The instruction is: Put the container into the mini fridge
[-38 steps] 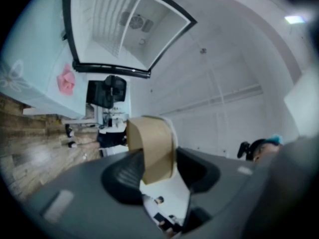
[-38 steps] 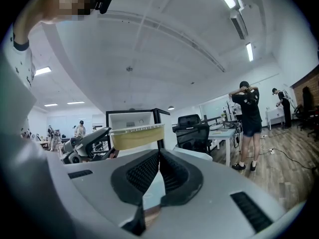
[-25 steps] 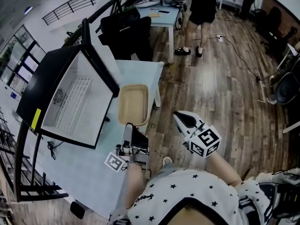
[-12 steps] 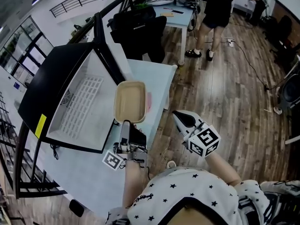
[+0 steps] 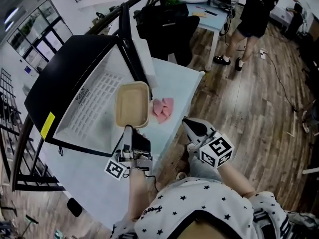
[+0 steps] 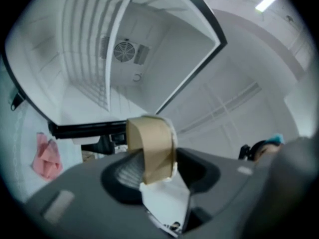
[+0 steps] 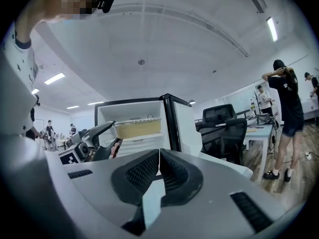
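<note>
A shallow beige container (image 5: 132, 104) hangs in front of the open mini fridge (image 5: 89, 108), partly over its white inside. My left gripper (image 5: 128, 129) is shut on the container's near rim. In the left gripper view the container (image 6: 152, 143) stands edge-on between the pads, with the fridge's white interior (image 6: 99, 59) and its fan behind it. My right gripper (image 5: 192, 128) hovers off the table's edge, shut and empty. Its own view shows the jaws (image 7: 158, 166) pressed together, and beyond them the container (image 7: 138, 129) level with the fridge shelf (image 7: 142, 142).
A pink cloth (image 5: 163, 108) lies on the light-blue table (image 5: 187, 83) beside the fridge. The fridge door (image 5: 134, 49) stands open at the back. A black office chair (image 5: 164, 26) stands behind the table, and a person (image 5: 251, 19) on the wooden floor.
My left gripper has carried the container left, toward the fridge opening. The pink cloth that lay under it now shows. The right gripper has stayed about where it was.
</note>
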